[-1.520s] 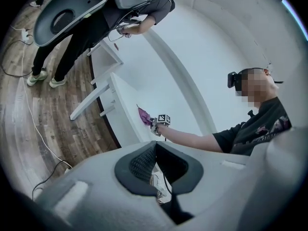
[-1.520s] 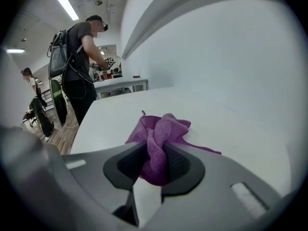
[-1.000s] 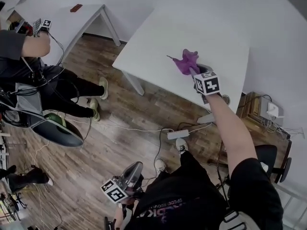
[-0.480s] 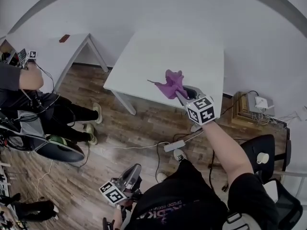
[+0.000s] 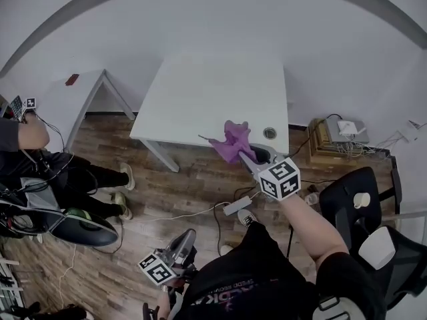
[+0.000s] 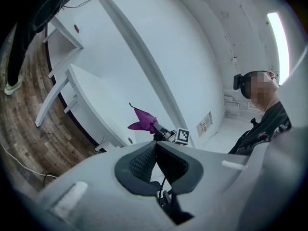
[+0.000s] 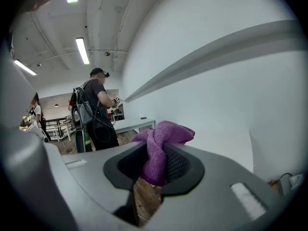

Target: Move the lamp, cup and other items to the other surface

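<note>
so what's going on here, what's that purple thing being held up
A person holds a hand-held gripper in each hand. The right hand-held gripper is shut on a crumpled purple cloth, held in the air at the near edge of the white square table. The left hand-held gripper hangs low by the person's legs, jaws together, empty.

Purple cloth point(image 7: 163, 137): lower end buried between the right gripper point(image 7: 156, 150) fingers. Second person point(image 5: 37, 169): cut off by the head view's left edge. Dark-red item point(image 5: 71, 79) on far bench point(image 5: 57, 109): too small to identify.
</note>
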